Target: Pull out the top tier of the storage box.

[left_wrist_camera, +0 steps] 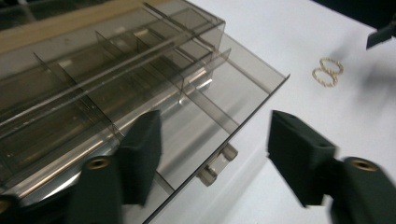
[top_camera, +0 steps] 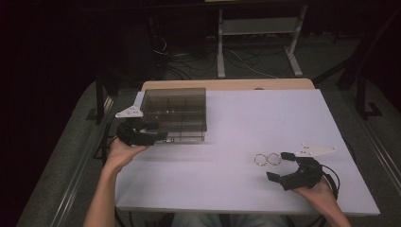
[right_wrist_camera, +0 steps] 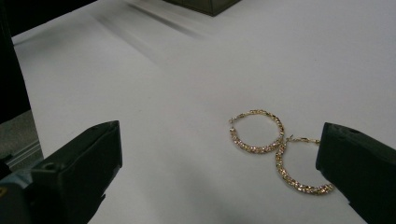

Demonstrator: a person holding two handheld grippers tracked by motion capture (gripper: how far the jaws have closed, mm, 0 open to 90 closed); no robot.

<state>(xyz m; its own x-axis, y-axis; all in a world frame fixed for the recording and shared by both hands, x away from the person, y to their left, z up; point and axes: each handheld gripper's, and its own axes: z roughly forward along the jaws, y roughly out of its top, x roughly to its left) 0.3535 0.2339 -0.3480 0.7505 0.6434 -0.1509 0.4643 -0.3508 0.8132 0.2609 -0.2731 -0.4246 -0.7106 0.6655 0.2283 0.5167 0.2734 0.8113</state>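
Near the table's right front, two gold hoop earrings (top_camera: 267, 159) are laid side by side, touching, just ahead of the right gripper (top_camera: 279, 166), whose jaws are spread wide with nothing between them. Well apart at the far left, the left gripper (top_camera: 156, 135) is held with jaws apart at the smoked compartment box (top_camera: 175, 111), unclamped.

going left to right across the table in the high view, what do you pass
left gripper → smoky clear compartment box → pair of gold hoop earrings → right gripper
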